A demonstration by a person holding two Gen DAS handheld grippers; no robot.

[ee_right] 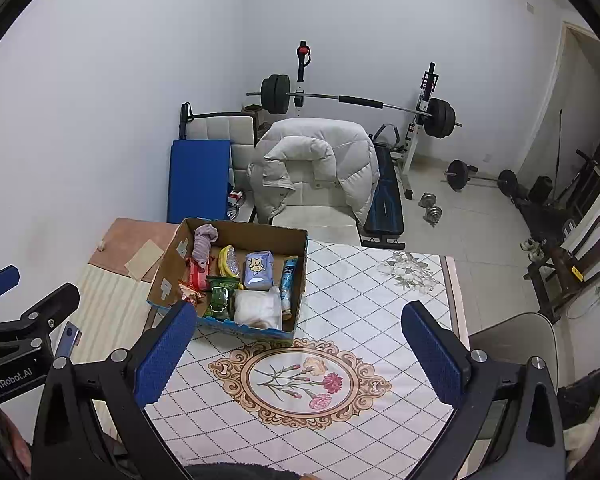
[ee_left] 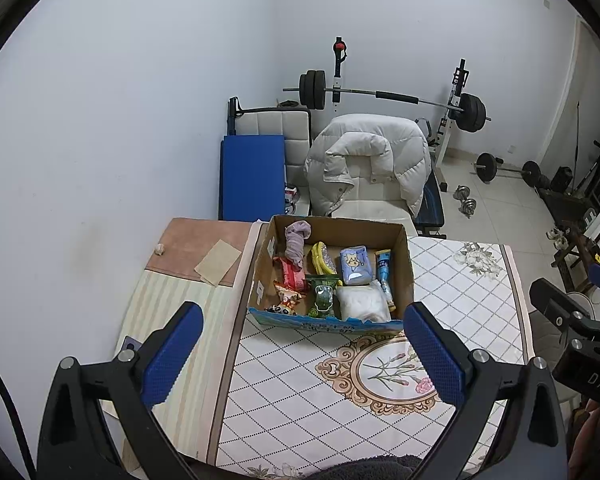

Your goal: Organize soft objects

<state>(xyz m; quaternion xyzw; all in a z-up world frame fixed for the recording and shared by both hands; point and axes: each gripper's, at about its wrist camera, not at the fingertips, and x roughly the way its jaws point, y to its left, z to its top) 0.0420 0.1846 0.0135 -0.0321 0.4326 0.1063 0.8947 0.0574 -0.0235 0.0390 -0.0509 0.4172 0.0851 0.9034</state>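
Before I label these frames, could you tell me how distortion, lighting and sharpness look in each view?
Left wrist view: strong fisheye bend, black corners; light even and dim, box sharp. Right wrist view: same curvature, table edge bowed; soft shadows, no glare, contents of the box legible.

Both wrist views high, facing forward, sharing cardboard box
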